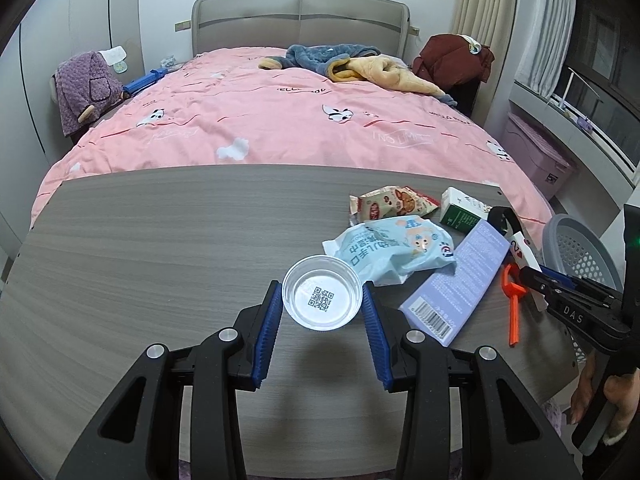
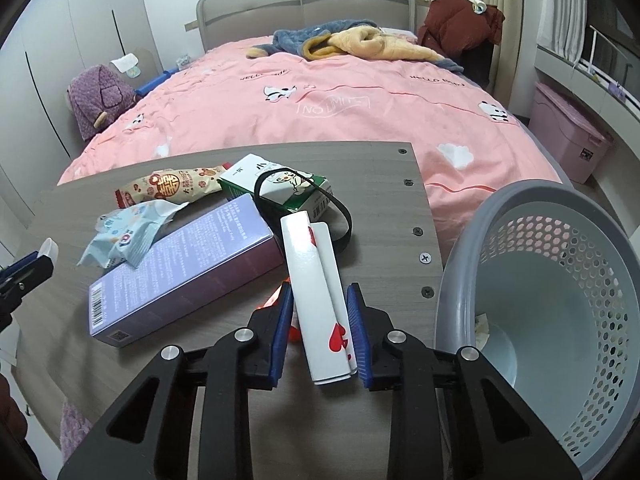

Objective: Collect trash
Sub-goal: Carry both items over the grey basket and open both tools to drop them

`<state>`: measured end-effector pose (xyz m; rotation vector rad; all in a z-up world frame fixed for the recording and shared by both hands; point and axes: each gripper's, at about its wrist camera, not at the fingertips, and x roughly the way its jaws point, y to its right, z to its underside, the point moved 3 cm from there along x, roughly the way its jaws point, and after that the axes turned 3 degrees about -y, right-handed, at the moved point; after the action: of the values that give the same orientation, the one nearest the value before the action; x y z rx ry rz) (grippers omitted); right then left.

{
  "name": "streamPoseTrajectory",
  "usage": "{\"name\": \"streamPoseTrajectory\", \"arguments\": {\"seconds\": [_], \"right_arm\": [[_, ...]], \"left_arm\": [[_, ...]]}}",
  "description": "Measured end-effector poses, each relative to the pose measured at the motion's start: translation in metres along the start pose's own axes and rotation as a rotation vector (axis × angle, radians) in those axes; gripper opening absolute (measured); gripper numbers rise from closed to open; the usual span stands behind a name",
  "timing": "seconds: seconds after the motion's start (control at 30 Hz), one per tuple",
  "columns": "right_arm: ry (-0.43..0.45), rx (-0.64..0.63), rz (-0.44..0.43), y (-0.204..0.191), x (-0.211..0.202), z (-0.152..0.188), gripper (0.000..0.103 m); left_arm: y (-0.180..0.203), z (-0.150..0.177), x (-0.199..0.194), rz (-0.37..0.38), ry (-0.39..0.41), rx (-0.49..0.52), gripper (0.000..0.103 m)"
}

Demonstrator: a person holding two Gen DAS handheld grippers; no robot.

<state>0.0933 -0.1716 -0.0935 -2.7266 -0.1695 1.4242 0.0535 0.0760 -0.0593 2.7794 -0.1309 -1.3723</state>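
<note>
My left gripper (image 1: 322, 300) is shut on a clear plastic cup (image 1: 322, 292) with a QR code on its base, held above the grey table (image 1: 140, 248). My right gripper (image 2: 320, 308) is shut on folded white playing cards (image 2: 320, 300) with red hearts, above the table's right edge. On the table lie a light blue wipes packet (image 1: 394, 250), a purple box (image 2: 184, 268), a snack wrapper (image 2: 172, 188), a green-white carton (image 2: 280, 188), a black band (image 2: 344, 216) and an orange plastic piece (image 1: 513, 300). A grey perforated bin (image 2: 560, 304) stands at the right.
A pink-quilted bed (image 1: 280, 120) with clothes at its head lies beyond the table. A pink storage box (image 2: 568, 136) sits by the window wall. The bin holds a scrap of paper (image 2: 482, 330).
</note>
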Motion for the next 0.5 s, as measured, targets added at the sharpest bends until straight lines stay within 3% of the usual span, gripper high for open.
{"name": "streamPoseTrajectory", "arguments": {"seconds": [0.23,0.5], "right_arm": [[0.029,0.046,-0.033,0.009,-0.025,0.008,0.027],[0.087,0.134,-0.013,0.052,-0.063,0.020,0.027]], "left_arm": [[0.028,-0.001,-0.003,0.027,0.004,0.046,0.039],[0.097,-0.009,-0.006,0.113,0.015,0.165,0.039]]}}
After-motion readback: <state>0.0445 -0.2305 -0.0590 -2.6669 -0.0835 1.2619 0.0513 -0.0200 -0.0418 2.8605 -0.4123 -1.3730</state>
